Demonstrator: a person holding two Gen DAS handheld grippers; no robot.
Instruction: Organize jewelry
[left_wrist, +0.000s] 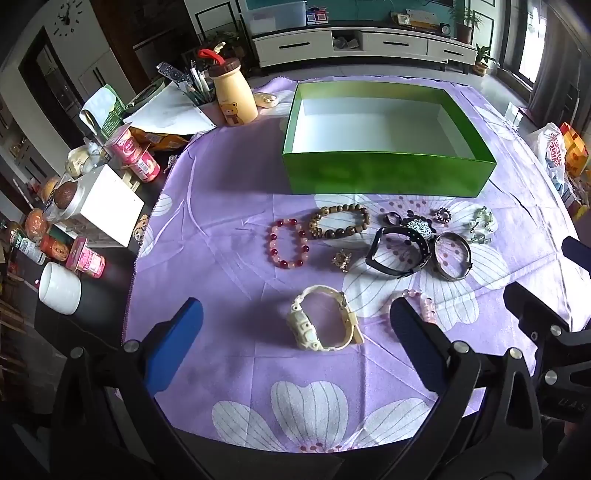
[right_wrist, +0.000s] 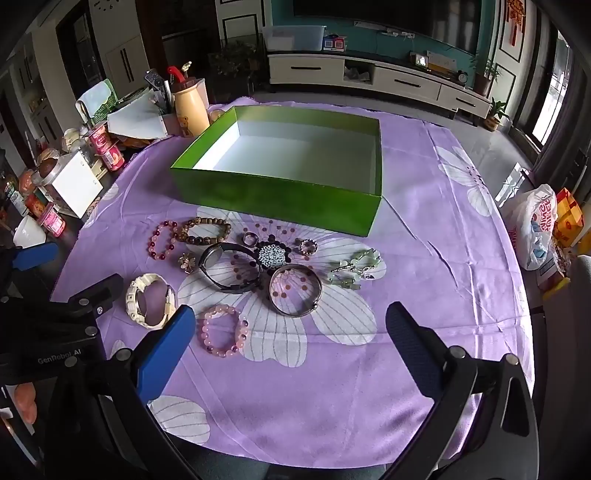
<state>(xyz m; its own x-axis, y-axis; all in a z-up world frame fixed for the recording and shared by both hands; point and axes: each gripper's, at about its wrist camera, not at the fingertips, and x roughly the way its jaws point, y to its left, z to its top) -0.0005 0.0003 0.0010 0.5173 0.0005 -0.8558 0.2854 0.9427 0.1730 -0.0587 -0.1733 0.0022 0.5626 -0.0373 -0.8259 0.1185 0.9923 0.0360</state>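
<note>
Purple floral tablecloth (left_wrist: 229, 192): left gripper (left_wrist: 295, 317), jaws spread and empty, should straddle the cream plastic watch (left_wrist: 323, 321) just ahead, squeezing its band gently.

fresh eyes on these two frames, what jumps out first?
The empty green box, white inside, sits open at the far middle of the purple flowered cloth. In front of it lies a loose spread of jewelry: a red and pink bead bracelet, a black watch, a silver bangle and a cream watch nearest the left claw. Both that and the right claw hang open and hold nothing.
</note>
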